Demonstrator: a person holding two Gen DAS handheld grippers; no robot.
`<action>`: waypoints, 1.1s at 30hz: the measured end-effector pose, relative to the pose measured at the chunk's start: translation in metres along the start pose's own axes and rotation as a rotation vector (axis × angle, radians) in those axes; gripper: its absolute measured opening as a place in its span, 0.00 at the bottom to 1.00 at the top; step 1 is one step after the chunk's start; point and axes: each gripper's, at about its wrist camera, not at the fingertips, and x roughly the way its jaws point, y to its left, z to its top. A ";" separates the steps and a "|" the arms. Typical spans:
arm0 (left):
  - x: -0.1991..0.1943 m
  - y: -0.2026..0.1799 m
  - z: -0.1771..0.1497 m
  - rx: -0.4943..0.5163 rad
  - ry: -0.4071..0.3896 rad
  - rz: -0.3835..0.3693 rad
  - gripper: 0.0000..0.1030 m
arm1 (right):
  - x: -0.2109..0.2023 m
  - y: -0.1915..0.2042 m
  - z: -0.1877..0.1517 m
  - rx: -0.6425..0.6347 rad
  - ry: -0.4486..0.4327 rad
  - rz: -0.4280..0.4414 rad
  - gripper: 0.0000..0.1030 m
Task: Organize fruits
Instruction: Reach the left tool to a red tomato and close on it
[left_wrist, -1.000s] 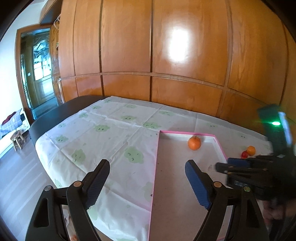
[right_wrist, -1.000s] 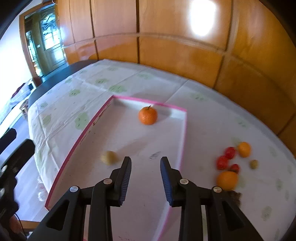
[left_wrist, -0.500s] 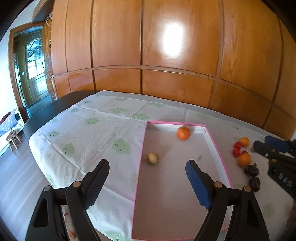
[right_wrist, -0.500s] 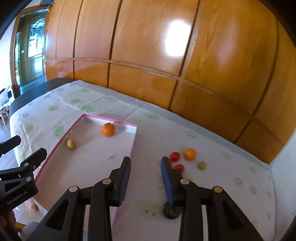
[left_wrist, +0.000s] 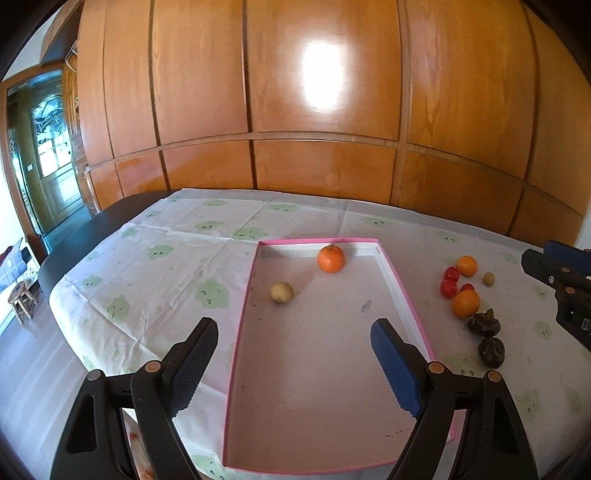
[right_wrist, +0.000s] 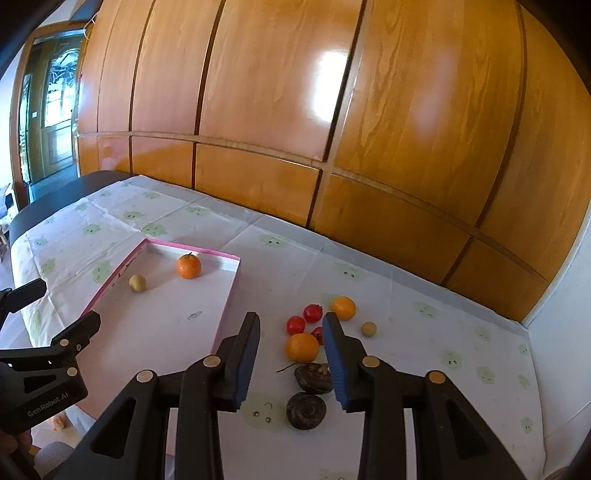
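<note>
A shallow pink-rimmed tray (left_wrist: 405, 291) (right_wrist: 226, 295) lies on the table, holding a tangerine (left_wrist: 331, 259) (right_wrist: 188, 266) near its far end and a small yellowish fruit (left_wrist: 282, 292) (right_wrist: 137, 283). To its right on the cloth lie two oranges (right_wrist: 302, 347) (right_wrist: 344, 308), red fruits (right_wrist: 296, 324), a small yellowish fruit (right_wrist: 369, 328) and two dark fruits (right_wrist: 306, 410). My left gripper (left_wrist: 293, 354) is open and empty above the tray's near half. My right gripper (right_wrist: 291, 350) is open and empty above the fruit cluster.
A white cloth with green prints (left_wrist: 166, 258) covers the dark table (left_wrist: 92, 232). A wooden panelled wall (left_wrist: 325, 110) stands right behind. A doorway (left_wrist: 48, 155) and floor lie to the left. A white wall (right_wrist: 569, 280) borders the right.
The small yellowish fruit has come to rest in the tray. My right gripper has swung from over the tray to above the fruit cluster. The left view has turned right.
</note>
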 end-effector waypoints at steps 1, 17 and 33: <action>-0.001 -0.003 0.000 0.006 0.000 -0.002 0.83 | -0.001 -0.002 0.000 0.001 -0.001 -0.001 0.34; -0.003 -0.043 0.005 0.099 0.003 -0.034 0.83 | 0.003 -0.035 -0.010 0.019 0.009 -0.003 0.35; 0.043 -0.107 0.029 0.204 0.160 -0.292 0.72 | 0.107 -0.193 -0.049 0.352 0.336 -0.005 0.35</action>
